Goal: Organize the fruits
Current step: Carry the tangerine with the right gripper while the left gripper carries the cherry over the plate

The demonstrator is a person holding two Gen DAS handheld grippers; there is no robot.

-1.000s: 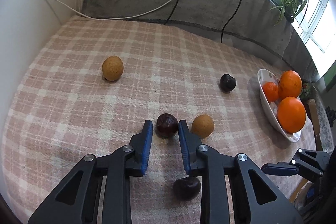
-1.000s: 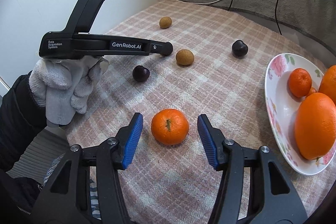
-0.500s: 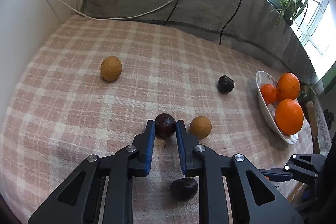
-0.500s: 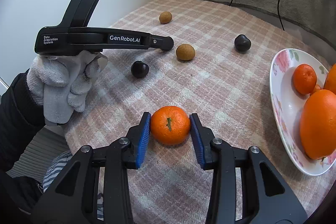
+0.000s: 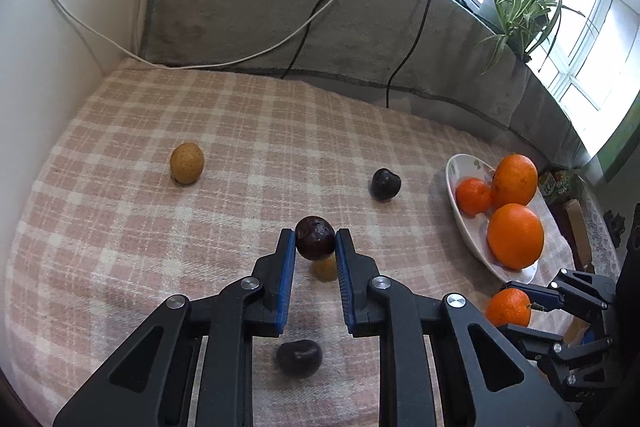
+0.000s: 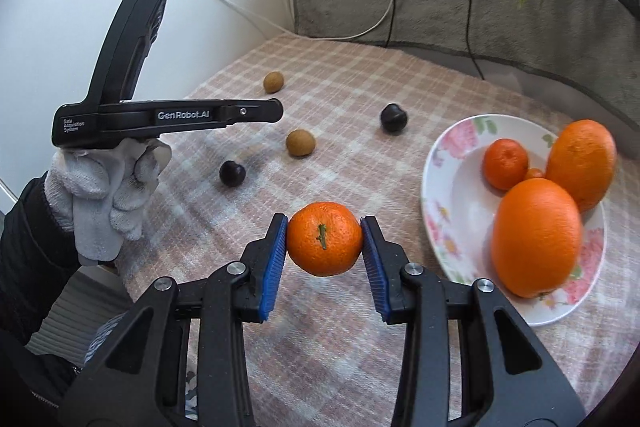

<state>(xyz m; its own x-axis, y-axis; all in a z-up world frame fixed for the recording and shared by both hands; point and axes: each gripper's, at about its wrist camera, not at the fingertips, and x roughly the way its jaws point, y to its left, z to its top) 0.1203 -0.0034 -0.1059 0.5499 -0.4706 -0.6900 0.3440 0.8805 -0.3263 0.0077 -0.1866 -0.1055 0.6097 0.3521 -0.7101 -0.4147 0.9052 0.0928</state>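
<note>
**Both grippers clamped on fruit above the checked counter**

A glossy dark plum [image 5: 315,238] sits pinched between the blue pads of the left gripper [image 5: 315,243], lifted over a tan fruit [image 5: 325,267]. The right gripper [image 6: 324,237] clamps a dimpled orange mandarin [image 6: 324,238], stem facing the camera. To the right, a floral plate [image 6: 448,163] holds oranges. The counter [image 5: 120,227] carries more plums.

bare cloth [image 6: 352,99] mid-table, plate [image 6: 452,147] seemingly crowded with oranges [image 6: 536,235]

Black gripper [image 6: 324,247], blue pads [image 6: 273,263], white glove [image 6: 106,195]
</note>
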